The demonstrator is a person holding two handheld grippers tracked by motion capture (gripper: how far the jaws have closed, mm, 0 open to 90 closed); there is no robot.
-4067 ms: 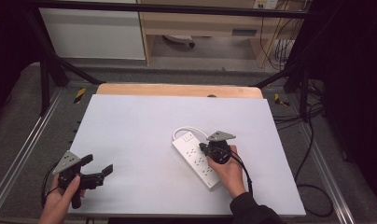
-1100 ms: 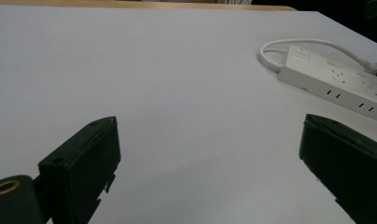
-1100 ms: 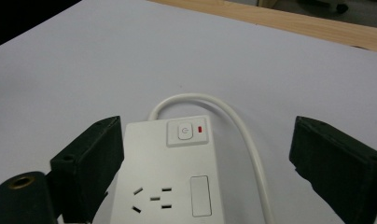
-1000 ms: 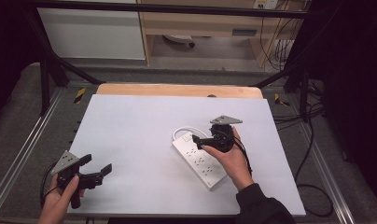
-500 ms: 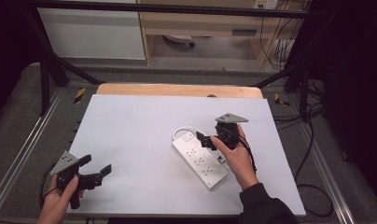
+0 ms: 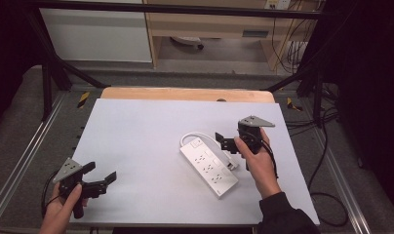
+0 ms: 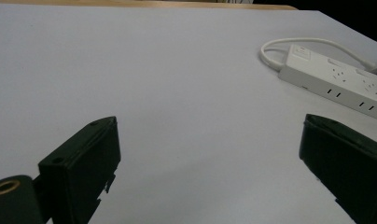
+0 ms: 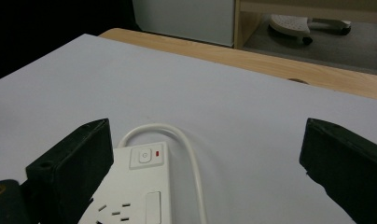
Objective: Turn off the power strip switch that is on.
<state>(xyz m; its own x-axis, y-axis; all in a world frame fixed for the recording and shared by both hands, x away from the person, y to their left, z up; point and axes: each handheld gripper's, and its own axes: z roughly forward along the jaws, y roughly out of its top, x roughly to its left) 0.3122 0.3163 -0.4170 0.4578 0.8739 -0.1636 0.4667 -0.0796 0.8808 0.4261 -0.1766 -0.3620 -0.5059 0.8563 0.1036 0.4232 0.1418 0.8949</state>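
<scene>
- High view: a white plastic power strip with a row of sockets (image 6: 208, 165) lay diagonally right of centre on the pale lilac-grey table (image 6: 146, 131), its white cord looping from the upper end round its right side. It looked set there for the right hand's reach.
- The right gripper (image 6: 226, 142), black with a grey three-cornered plate, sat just right of the strip's upper end, jaws apart and pointing left over it, holding nothing. The right hand (image 6: 256, 156) came up from the lower right, wrist bent inward.
- The left gripper (image 6: 100, 174) hung at the lower left corner, well apart from the strip, jaws spread and empty; the left hand (image 6: 63, 204) held it low, seemingly parked.
- Left gripper view: both black jaws stood wide over bare table, the strip (image 7: 336, 81) far off at the upper right.
- Right gripper view: the jaws were released and wide; between them, lower left of centre, lay the strip's end with its square rocker switch and small red mark (image 8: 146, 156), and the cord (image 8: 186, 154) arched just beyond. This aim suggested the switch end as target.
</scene>
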